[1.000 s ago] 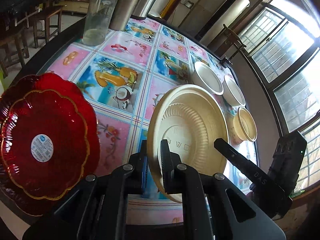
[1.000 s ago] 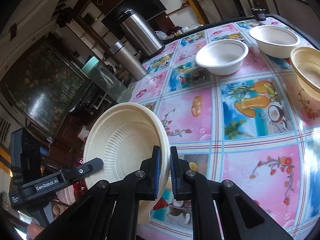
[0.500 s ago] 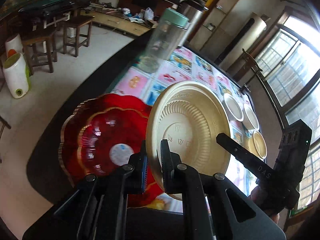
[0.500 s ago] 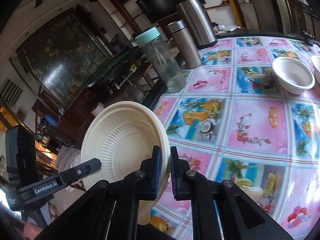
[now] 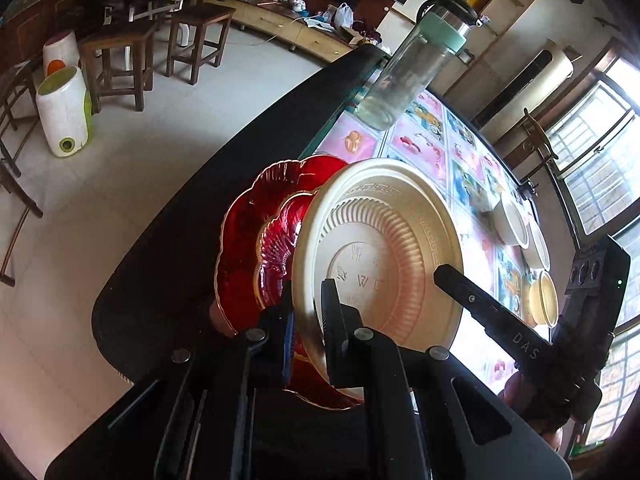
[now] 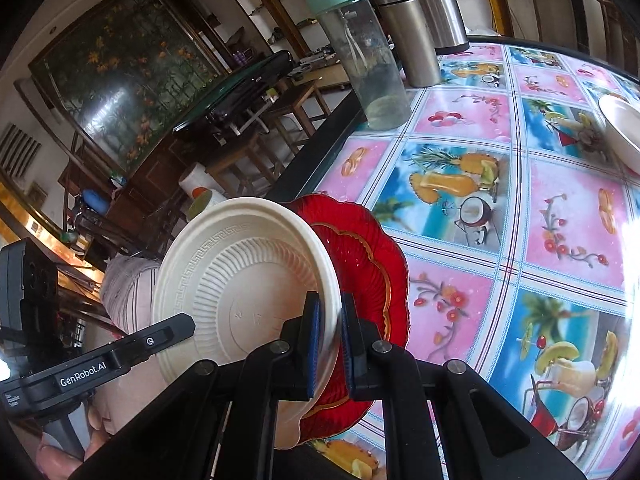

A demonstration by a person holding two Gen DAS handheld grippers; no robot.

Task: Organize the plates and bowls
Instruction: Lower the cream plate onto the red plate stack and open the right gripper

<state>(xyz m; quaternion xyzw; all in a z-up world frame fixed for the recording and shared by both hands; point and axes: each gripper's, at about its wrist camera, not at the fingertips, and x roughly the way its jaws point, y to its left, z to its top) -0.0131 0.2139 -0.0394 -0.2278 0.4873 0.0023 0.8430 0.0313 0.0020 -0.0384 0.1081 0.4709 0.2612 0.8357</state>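
Observation:
A cream disposable plate hangs on edge, tilted, between both grippers. My left gripper is shut on its near rim, and my right gripper is shut on the opposite rim. Directly behind and under it lie two stacked red glass plates with gold edges, at the table's corner. The cream plate hides part of them. Two white bowls and a cream bowl sit far off along the right side of the table.
A clear bottle with a mint lid and two steel flasks stand at the far side. The dark table edge runs just left of the red plates. Wooden stools stand on the floor beyond.
Both grippers have carried the cream plate leftward across the table, from beside the red plates to right over them. Their hold on it is unchanged.

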